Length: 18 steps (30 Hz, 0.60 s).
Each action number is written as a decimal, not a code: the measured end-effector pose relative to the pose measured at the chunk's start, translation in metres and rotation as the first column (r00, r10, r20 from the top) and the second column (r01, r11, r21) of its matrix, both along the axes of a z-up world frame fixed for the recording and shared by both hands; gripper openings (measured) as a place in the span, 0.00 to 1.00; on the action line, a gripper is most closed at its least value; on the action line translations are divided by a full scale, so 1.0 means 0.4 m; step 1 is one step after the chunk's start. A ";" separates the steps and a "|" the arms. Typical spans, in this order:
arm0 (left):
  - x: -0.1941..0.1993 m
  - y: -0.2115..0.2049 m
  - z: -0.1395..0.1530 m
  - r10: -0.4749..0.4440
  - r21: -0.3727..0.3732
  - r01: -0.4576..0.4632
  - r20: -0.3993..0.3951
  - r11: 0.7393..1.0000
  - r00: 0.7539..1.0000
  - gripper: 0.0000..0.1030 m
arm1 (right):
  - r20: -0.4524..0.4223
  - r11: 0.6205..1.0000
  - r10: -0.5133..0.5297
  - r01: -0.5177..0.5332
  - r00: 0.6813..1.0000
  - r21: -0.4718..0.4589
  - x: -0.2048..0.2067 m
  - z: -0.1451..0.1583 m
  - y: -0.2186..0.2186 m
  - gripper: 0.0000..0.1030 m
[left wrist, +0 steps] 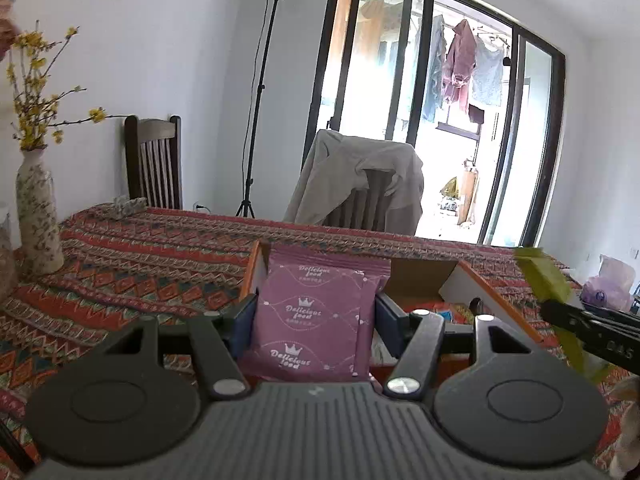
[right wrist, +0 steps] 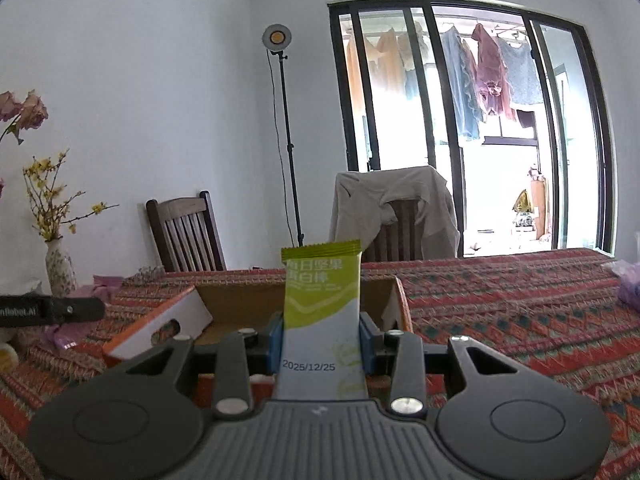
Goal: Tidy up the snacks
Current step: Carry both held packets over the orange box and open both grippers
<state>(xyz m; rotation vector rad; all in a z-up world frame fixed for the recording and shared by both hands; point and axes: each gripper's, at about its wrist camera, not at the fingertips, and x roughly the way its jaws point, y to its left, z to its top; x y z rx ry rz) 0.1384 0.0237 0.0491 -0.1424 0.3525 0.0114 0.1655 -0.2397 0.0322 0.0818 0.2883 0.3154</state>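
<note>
We hold the left tool (left wrist: 316, 316) pinched on purple packets (left wrist: 316, 312), upright between its pads, above the near edge of the open box (left wrist: 452, 280). We hold the right tool (right wrist: 320, 332) pressed tight on a green bar (right wrist: 322, 312), also upright, in front of the same box (right wrist: 240, 300). The box rests on the patterned table (left wrist: 140, 260).

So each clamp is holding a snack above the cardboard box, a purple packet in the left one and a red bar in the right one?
Not quite: the bar in the right gripper is green and white, not red, as the right wrist view shows. The rest stands.
</note>
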 end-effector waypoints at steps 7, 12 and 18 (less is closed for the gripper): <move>0.088 -0.028 0.020 -0.008 -0.011 0.008 0.005 1.000 1.000 0.61 | -0.017 1.000 0.009 -0.009 1.000 0.004 0.107 0.033 0.066 0.35; 0.149 -0.040 0.026 0.001 -0.019 -0.001 0.011 1.000 1.000 0.61 | -0.030 1.000 0.014 -0.013 0.999 0.009 0.171 0.036 0.106 0.35; 0.217 -0.030 0.012 0.032 -0.035 -0.032 0.013 0.999 0.999 0.61 | -0.048 1.000 0.001 0.000 0.999 0.007 0.231 0.005 0.137 0.35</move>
